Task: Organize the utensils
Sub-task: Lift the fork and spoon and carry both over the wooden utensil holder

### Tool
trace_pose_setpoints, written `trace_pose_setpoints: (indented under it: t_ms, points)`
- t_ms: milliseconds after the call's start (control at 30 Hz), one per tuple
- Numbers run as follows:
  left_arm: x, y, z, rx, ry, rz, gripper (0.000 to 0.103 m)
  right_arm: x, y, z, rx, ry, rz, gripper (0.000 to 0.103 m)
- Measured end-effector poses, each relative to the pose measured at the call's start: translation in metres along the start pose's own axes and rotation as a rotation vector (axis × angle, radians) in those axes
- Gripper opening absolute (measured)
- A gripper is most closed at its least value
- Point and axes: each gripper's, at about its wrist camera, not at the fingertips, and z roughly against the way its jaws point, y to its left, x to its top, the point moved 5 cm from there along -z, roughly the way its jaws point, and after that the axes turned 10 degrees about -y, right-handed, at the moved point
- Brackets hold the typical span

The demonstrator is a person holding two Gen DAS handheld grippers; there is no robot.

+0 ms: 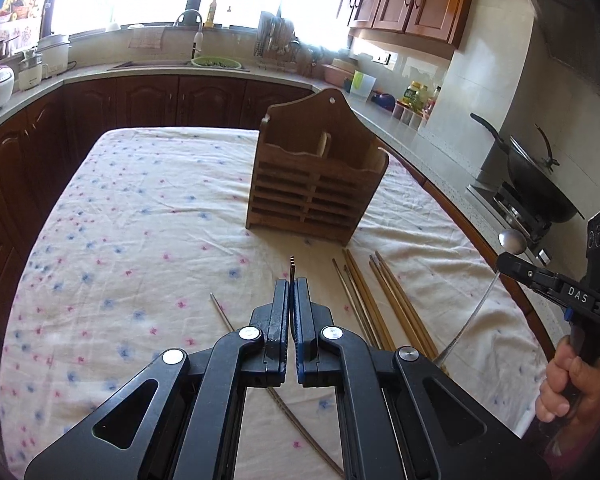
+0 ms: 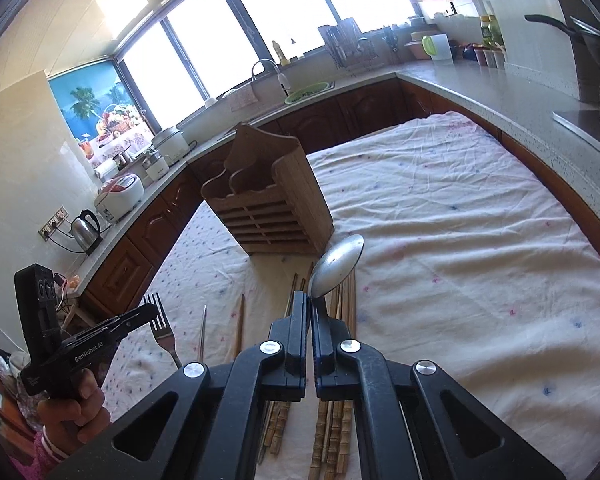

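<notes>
The fork (image 2: 162, 326) is shown whole only by the right wrist view, its tines standing up past the left gripper (image 2: 150, 312); in the left wrist view only a thin tine edge is seen beyond the tips. The left gripper's fingers (image 1: 281, 300) are clamped together on the fork. The right gripper (image 2: 310, 300) is clamped on the handle of a spoon (image 2: 336, 266), whose bowl rises just past its tips. Beyond both tips the wooden holder (image 1: 318, 178) stands on the cloth-covered table (image 1: 140, 208); chopsticks (image 1: 380, 300) lie below. "DAS" and "GenRobot.AI" are printed on the grippers.
</notes>
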Motion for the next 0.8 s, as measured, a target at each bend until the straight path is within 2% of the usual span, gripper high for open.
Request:
trace_pose_setpoints:
  t_ms: [233, 467, 800]
  points:
    - [0.042, 0.009, 0.004, 0.035, -0.088, -0.013, 0.002, 0.032, 0.012, -0.006, 0.001, -0.076, 0.039, 0.002]
    - [0.105, 0.017, 0.0, 0.082, -0.209, -0.028, 0.002, 0.081, 0.018, -0.019, -0.014, -0.193, 0.081, 0.002]
    - [0.188, 0.016, -0.033, 0.225, -0.401, -0.07, 0.002, 0.146, 0.042, -0.057, -0.042, -0.357, 0.183, 0.002]
